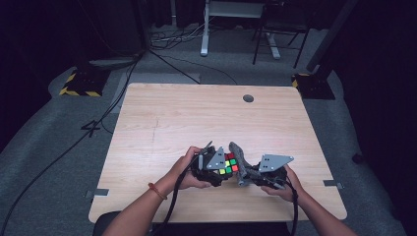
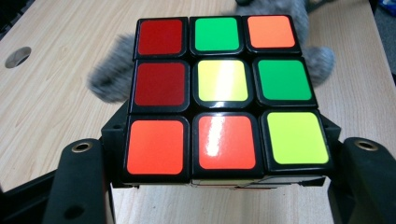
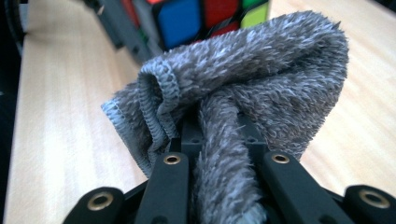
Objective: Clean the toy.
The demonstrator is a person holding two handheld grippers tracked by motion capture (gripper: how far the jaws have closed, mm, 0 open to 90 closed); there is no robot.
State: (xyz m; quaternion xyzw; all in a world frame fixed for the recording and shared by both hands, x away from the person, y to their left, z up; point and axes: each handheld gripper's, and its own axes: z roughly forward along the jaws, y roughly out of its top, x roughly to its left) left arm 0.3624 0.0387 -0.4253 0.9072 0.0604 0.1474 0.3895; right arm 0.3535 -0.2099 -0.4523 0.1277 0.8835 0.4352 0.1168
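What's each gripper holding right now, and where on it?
The left gripper clamps the puzzle cube across two opposite sides. The right gripper pinches a bunched fold of the grey cloth between its jaws.

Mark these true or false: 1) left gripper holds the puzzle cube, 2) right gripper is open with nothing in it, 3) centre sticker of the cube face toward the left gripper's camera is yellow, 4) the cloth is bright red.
1) The left gripper holds the puzzle cube: true.
2) The right gripper is open with nothing in it: false, its jaws are shut on the grey cloth.
3) Centre sticker is yellow: true.
4) The cloth is bright red: false, it is grey and fuzzy.
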